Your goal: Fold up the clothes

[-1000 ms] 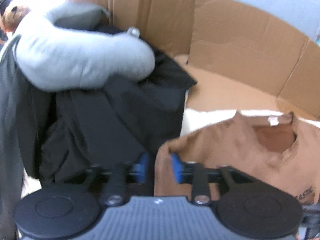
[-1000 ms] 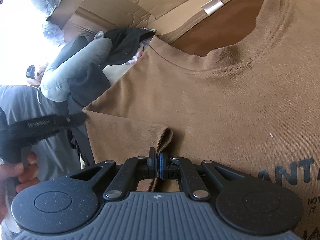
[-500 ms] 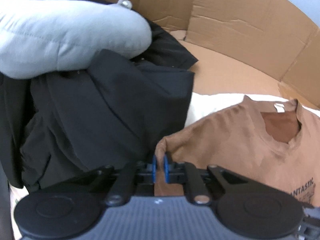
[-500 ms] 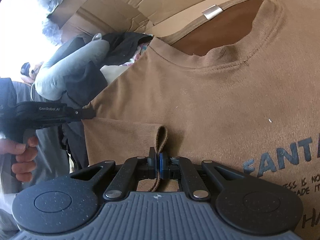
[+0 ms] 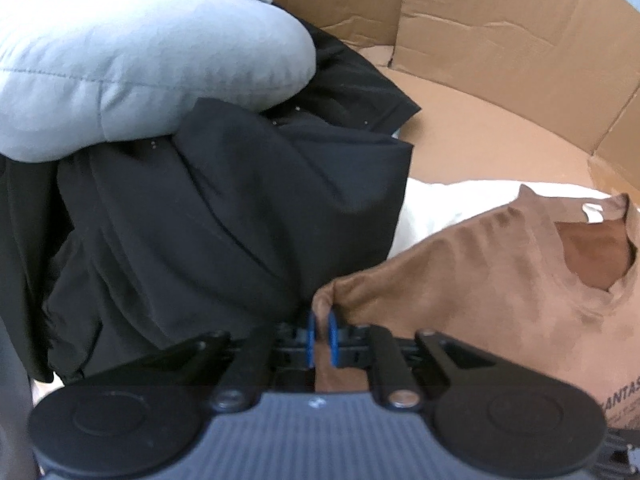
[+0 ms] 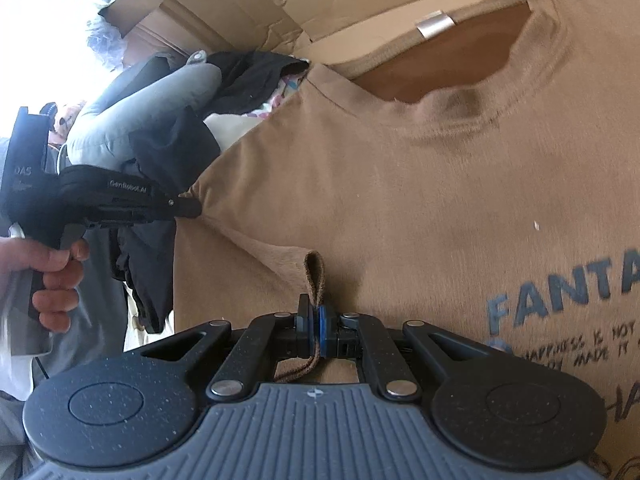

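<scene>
A brown T-shirt (image 5: pixel 480 280) with dark blue print lies front up, its collar toward the cardboard. My left gripper (image 5: pixel 319 316) is shut on a bunched fold at the shirt's left shoulder edge, right beside the black clothes. Seen from the right wrist, the left gripper (image 6: pixel 192 208) bites the T-shirt (image 6: pixel 400 184) at its left edge, with a person's hand (image 6: pixel 52 276) on its handle. My right gripper (image 6: pixel 314 312) is shut on the folded sleeve hem, which stands up as a small loop between the pads.
A pile of black garments (image 5: pixel 240 208) lies to the left with a grey neck pillow (image 5: pixel 140 60) on top. Cardboard flaps (image 5: pixel 500 40) wall the far side. White bedding (image 5: pixel 440 204) shows under the shirt.
My left gripper went from open beside the shirt's edge to shut on it and sank closer to the cloth. The right gripper kept its hold on the sleeve hem.
</scene>
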The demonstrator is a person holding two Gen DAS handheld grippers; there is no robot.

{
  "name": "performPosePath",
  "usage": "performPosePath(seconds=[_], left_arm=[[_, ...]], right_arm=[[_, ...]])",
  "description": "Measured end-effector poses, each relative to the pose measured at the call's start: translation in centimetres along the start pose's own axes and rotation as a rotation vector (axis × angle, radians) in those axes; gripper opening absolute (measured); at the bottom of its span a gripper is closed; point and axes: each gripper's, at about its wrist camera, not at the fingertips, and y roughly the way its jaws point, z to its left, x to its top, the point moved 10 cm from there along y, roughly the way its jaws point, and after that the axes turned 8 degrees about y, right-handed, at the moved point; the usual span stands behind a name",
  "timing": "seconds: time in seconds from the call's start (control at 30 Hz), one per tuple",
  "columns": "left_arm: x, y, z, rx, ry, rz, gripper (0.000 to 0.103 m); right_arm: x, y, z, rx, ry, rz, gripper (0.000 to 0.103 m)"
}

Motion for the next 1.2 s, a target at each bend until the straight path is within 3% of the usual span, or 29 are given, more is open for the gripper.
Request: performPosePath(seconds=[0.3, 0.43, 0.6, 0.93, 1.2], left_arm=[[-0.1, -4.7, 1.0, -0.037, -0.044, -0.089, 0.023], [-1.5, -6.3, 1.2, -0.057, -0.061, -0.107, 0.014], [-2.6, -6.9, -0.5, -0.090, -0.051, -0.136, 0.013], [-2.1, -2.7, -1.4, -0.067, 0.020, -0.116, 0.010], [-1.4, -1.6, -0.7, -0.057, 0.005, -0.116, 0.009]], right_arm=[[-0.1, 0.4, -0.7, 0.021, 0.029, 0.018, 0.001], [-0.2, 0.5, -0.9, 0.017, 0.026, 0.014, 0.005], [-0.1, 0.4, -1.1, 0.025, 0.030, 0.018, 0.006], [0.9, -0.1, -2.0, 0.098, 0.174, 0.024, 0.011], [2.0, 0.3, -2.0, 0.109, 0.218, -0.004, 0.010]])
